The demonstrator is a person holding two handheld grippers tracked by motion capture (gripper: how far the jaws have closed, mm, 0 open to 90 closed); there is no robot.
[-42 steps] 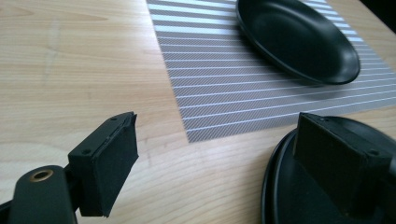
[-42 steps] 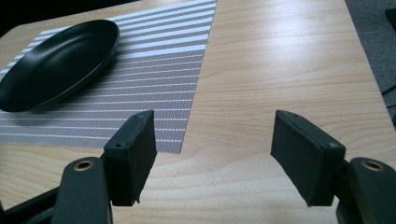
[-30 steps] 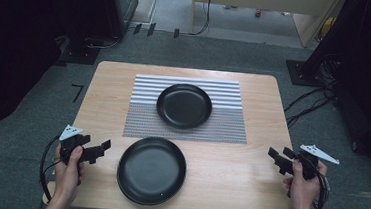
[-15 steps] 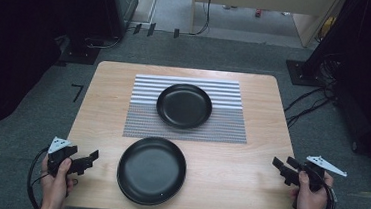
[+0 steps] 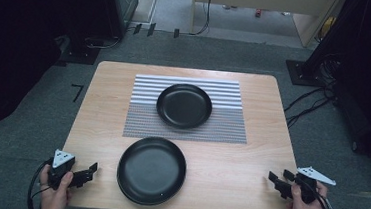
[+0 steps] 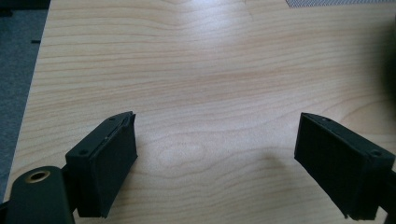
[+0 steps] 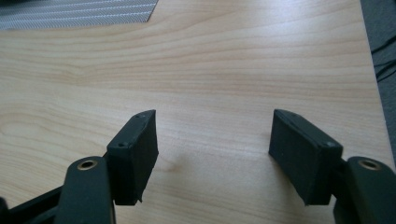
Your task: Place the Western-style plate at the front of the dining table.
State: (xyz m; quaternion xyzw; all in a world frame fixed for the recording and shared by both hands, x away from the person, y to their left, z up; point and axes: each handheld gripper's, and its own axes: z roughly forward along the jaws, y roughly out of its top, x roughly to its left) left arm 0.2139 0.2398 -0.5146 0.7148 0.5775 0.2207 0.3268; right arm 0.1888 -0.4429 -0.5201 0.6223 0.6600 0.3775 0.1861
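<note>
A light wooden surface point(image 5: 102, 113) with rounded corners carries a striped placemat point(image 5: 221, 132) and two black plates. The placemat lies toward 12 o'clock of the surface's middle; its far half shows bold white and grey bands, its near half a finer grey weave. The smaller plate point(image 5: 184, 106) sits on the placemat, round, matte black, with a shallow raised rim and a faint sheen on its floor. The larger plate point(image 5: 151, 170) rests on bare wood toward 6 o'clock, just off the placemat's near edge, equally dark and shallow, with a small glint near its front rim. The two plates are near each other but apart.

The left tongs point(image 5: 88, 172) are held at about 8 o'clock, at the near left corner of the surface, pointing toward the larger plate and just beside it without touching. In the left gripper view the left tongs point(image 6: 215, 163) stand wide apart over bare wood, with nothing between them.

The right tongs point(image 5: 274, 180) are at about 4 o'clock, at the near right corner, well apart from both plates. In the right gripper view the right tongs point(image 7: 212, 156) are also spread wide over bare wood, gripping nothing.
</note>
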